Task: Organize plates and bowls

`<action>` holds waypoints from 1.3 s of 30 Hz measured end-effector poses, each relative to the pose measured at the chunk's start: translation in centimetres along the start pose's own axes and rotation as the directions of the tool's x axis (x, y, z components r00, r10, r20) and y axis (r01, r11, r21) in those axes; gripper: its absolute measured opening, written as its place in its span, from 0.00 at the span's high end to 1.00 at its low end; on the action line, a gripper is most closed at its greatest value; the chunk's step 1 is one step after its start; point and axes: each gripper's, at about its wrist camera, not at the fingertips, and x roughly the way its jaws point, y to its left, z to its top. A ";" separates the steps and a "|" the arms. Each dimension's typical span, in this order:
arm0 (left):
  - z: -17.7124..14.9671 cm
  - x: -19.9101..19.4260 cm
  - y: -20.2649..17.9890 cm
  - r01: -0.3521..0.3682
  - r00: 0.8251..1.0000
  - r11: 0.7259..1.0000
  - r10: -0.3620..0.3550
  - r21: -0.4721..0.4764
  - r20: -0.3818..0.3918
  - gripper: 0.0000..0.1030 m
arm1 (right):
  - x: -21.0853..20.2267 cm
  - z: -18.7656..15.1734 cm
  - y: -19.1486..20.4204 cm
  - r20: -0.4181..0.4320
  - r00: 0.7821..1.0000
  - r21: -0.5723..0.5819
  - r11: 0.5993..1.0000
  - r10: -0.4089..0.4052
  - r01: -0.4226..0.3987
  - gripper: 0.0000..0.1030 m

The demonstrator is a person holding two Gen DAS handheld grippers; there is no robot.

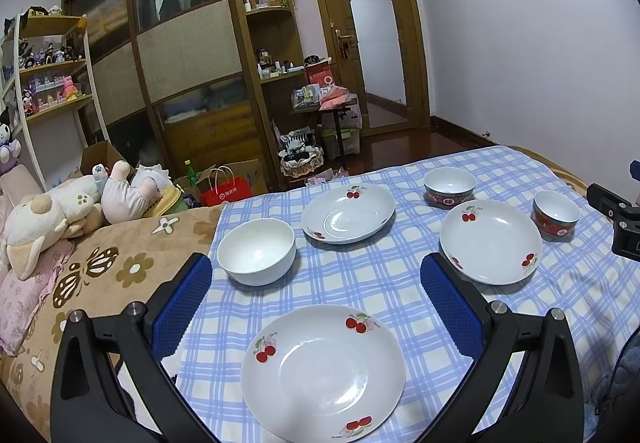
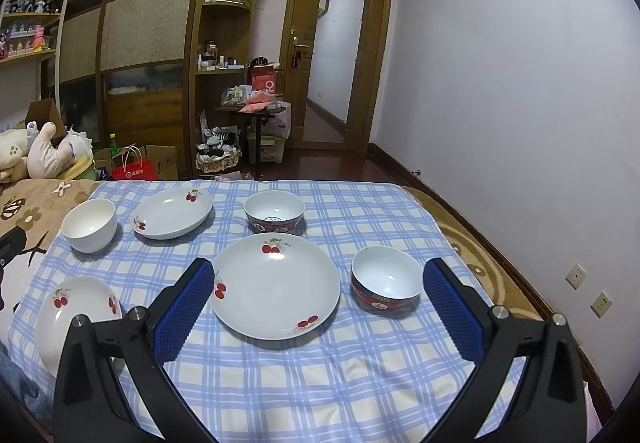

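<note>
- Plates and bowls lie spread on a blue checked cloth (image 2: pixel 320 375) over a bed: three cherry-print plates, one white bowl (image 1: pixel 256 251), two red-patterned bowls.
- Left tongs (image 1: pixel 316 299) gape wide, empty, above the nearest plate (image 1: pixel 323 371).
- Right tongs (image 2: pixel 318 299) spread wide, empty, with the middle plate (image 2: pixel 276 285) and a red-patterned bowl (image 2: pixel 386 283) between their tips.
- Only the left view shows the nearest plate whole; the right view cuts it off at the left.
- Stuffed toys (image 1: pixel 52 215) sit on a brown flowered blanket (image 1: pixel 120 267); a wooden wardrobe (image 1: pixel 180 55) and a door (image 2: pixel 336 59) stand beyond.
</note>
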 end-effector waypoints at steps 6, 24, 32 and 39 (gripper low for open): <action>0.0 0.0 0.1 0.001 1.000 1.000 -0.001 0.002 0.001 0.01 | 0.1 -0.1 0.1 0.000 1.000 -0.001 1.000 -0.001 0.001 0.00; -0.4 -0.1 0.0 0.000 1.000 1.000 0.000 0.002 -0.004 0.01 | 0.1 0.0 0.1 -0.004 1.000 -0.002 1.000 0.000 0.000 0.00; -0.5 -0.1 0.0 0.000 1.000 1.000 0.000 0.001 -0.006 0.01 | 0.1 0.2 0.2 -0.006 1.000 -0.003 1.000 -0.001 0.001 0.00; -1.6 0.2 0.2 0.020 0.998 1.000 -0.021 -0.006 -0.059 0.01 | 0.1 -1.0 -0.2 -0.024 1.000 -0.016 1.000 0.001 -0.001 0.00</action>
